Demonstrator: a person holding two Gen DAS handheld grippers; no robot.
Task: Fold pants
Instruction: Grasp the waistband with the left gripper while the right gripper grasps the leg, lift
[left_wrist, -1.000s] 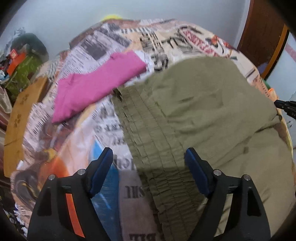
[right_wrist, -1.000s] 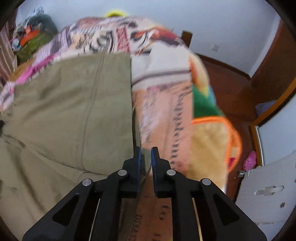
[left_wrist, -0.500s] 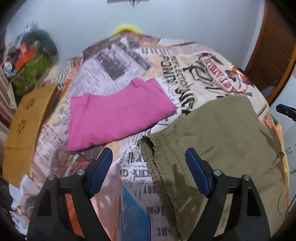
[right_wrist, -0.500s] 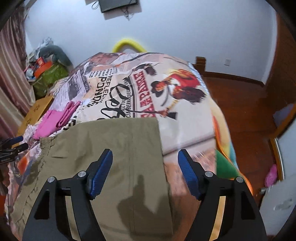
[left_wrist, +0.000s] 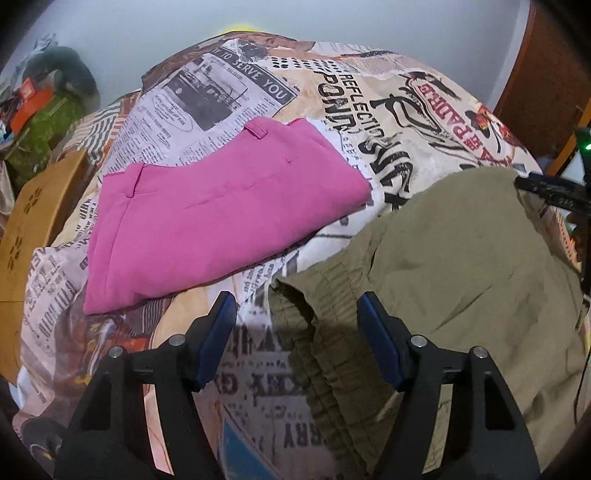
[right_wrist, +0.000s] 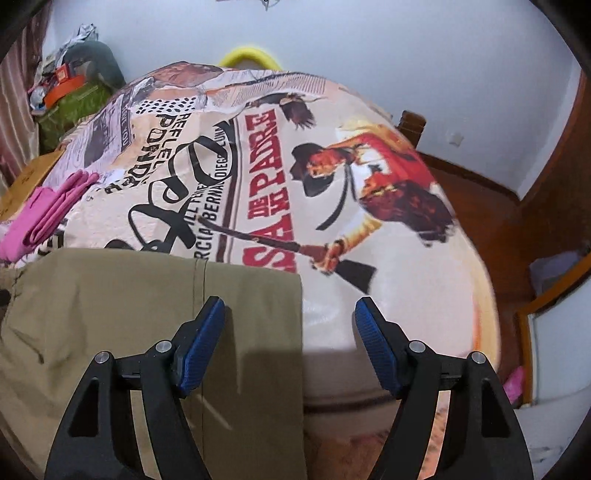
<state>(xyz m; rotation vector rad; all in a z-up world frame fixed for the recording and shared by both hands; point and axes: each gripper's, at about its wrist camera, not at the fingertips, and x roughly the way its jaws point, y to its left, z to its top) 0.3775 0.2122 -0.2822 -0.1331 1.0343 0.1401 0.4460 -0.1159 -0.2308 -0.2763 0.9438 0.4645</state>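
Olive-green pants (left_wrist: 454, 266) lie folded on the printed bedspread (left_wrist: 240, 96). Their gathered elastic waistband (left_wrist: 314, 332) runs under my left gripper (left_wrist: 295, 317), which hovers above it with its jaws closing and its pads clear of the cloth. In the right wrist view the pants (right_wrist: 129, 306) show their folded right edge under my right gripper (right_wrist: 290, 321). That gripper is open, its left finger over the cloth and its right finger over the bare bedspread (right_wrist: 369, 229). The right gripper's tip also shows at the right edge (left_wrist: 550, 192) of the left wrist view.
Folded pink pants (left_wrist: 207, 221) lie behind the olive ones, also seen as a pink edge (right_wrist: 48, 214) at left. A cardboard box (left_wrist: 26, 236) and piled bags (left_wrist: 48, 107) stand left of the bed. A wooden floor and door (right_wrist: 517, 221) are to the right.
The right gripper let go of the pants' edge and opened, then drew back above it. The left gripper pulled back from over the cloth to the waistband end, and its jaws narrowed slightly.
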